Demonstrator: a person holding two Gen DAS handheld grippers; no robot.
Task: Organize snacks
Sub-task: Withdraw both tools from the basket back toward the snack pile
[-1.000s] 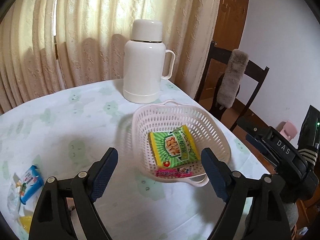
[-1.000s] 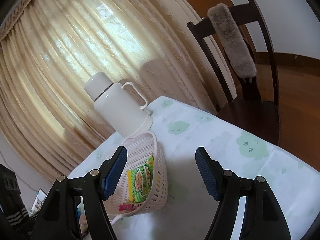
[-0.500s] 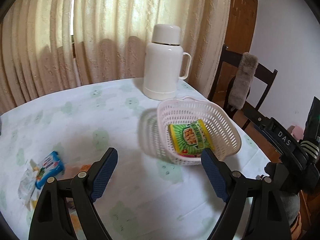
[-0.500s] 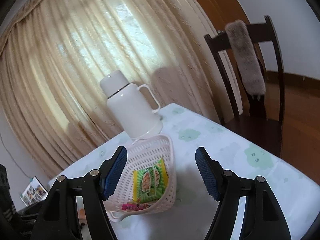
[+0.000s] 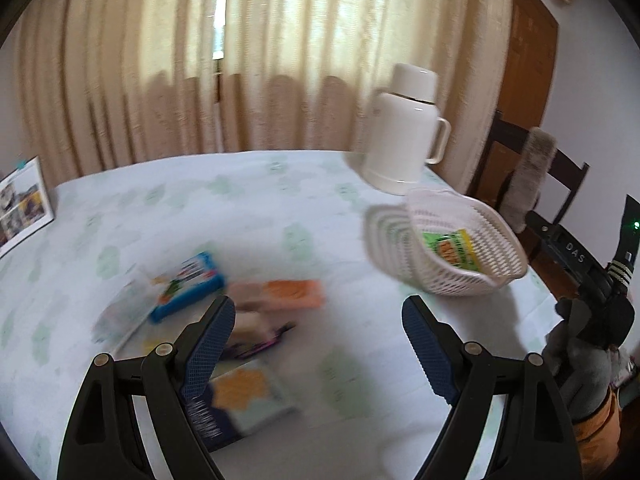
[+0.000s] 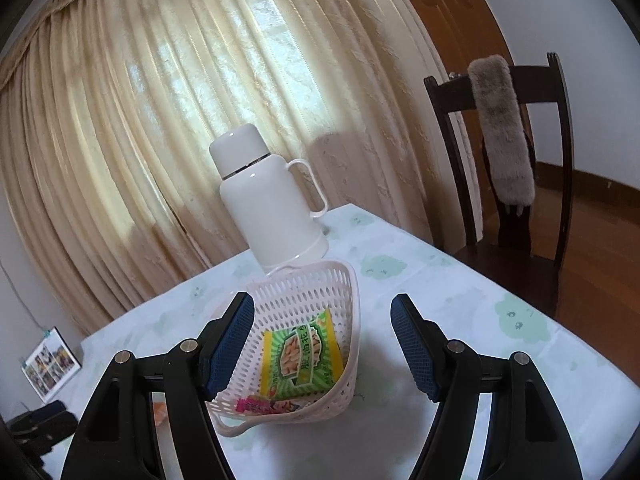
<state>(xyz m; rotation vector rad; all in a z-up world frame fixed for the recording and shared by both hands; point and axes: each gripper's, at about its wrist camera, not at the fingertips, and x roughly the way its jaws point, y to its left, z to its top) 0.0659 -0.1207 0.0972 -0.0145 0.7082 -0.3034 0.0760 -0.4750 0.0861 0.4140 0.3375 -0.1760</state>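
Blue-padded left claw (image 5: 314,344) wide, empty, above loose snack packets (image 5: 276,294) on bench (image 5: 248,208). Right claw (image 6: 322,344) wide, empty, over white basket (image 6: 340,280) holding green packet (image 6: 302,354). Risk: packets overlap; claw may pinch two or drop one short of basket.

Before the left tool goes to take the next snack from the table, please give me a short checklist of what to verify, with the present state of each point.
1. Left tool open and holding nothing: ok.
2. Right tool open and holding nothing: ok.
3. Loose snacks within view of the left tool, such as the blue packet and the orange packet: ok.
4. Which snack is easiest to grip: cannot tell, the picture is blurred.
5. Basket upright on the table with room left beside the green packet: ok.
6. White flask clear of the basket: cannot tell, it stands close behind.
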